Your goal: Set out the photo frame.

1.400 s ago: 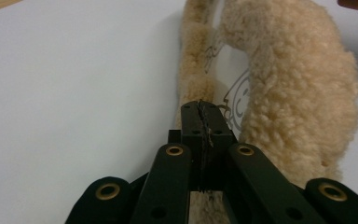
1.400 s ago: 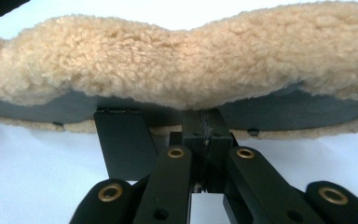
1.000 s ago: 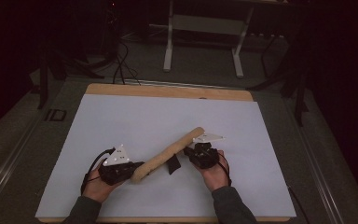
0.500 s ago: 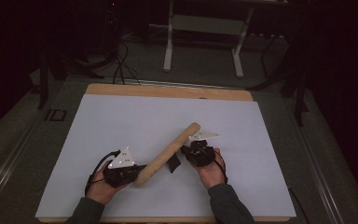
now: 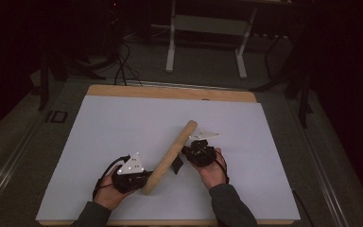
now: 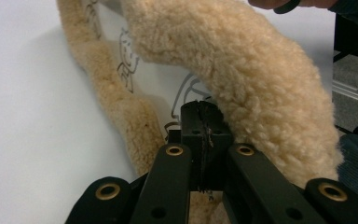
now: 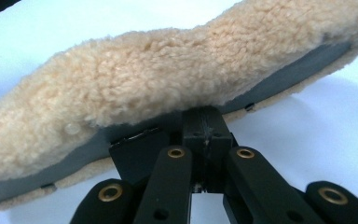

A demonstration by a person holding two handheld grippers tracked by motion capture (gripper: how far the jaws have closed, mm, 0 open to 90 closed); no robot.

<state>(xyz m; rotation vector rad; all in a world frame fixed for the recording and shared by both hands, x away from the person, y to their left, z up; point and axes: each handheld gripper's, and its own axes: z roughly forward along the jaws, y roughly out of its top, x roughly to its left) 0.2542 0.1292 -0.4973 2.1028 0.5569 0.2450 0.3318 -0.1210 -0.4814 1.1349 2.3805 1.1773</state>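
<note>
- Left jaws [image 6: 203, 112]: closed tight, tips together. I read them as pinching a thin edge of the wrap [image 6: 242, 70] where the white lining [image 6: 163, 79] meets the fleece. The layer between the pads is too thin to make out for sure.
- Right jaws [image 7: 205, 116]: also closed. Their tips are tucked under the fleece at the grey backing [image 7: 284, 79], gripping that edge. A black tab [image 7: 137, 149] hangs just beside them.
- Wrap: a tan fleece strip rolled lengthwise. In the high view it lies slantwise between my two grippers, over the near middle of the counter [image 5: 104, 132]. Its near end is at the left gripper [image 5: 144, 179] and its middle touches the right one [image 5: 189, 152].
- Change over the last second: the wrap has swung steeper, with its far end now pointing more up the counter. The left gripper has slid in toward the centre. The right has barely shifted. Both grips held throughout.
- My reading: I am turning or squaring the wrap while holding both edges, so this is a repositioning step and not a release. The roll looks loose, and a hard pull could open it.
- Writing: the lining carries black line drawings, one a small cartoon figure, but I can read no words. A mark like "ID" [image 5: 56, 116] sits on the grey surface left of the counter.
</note>
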